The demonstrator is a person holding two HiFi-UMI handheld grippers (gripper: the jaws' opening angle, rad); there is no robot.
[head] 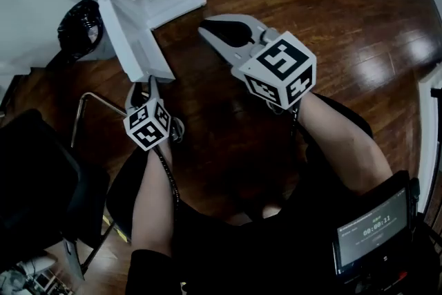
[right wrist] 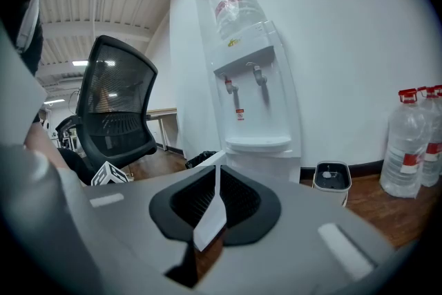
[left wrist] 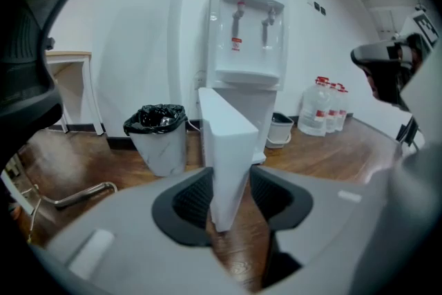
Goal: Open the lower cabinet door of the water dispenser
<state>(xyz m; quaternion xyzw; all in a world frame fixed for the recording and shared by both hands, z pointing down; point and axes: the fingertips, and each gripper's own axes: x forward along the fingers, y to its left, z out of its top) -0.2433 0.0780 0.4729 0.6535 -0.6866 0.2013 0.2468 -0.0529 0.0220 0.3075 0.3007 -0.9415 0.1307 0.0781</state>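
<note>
There, my left claw pinched the edge of the swung-out cabinet door at centre frame, below the water dispenser; my right claw was pressed together, holding nothing.

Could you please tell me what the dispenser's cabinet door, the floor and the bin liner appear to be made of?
Door: probably white plastic, smooth and matte, with a thick moulded edge.
Floor: dark wood or wood-look laminate with a glossy finish; plank lines, grain and light glare show.
Liner: thin black plastic film, crinkled and shiny at the folds.
</note>
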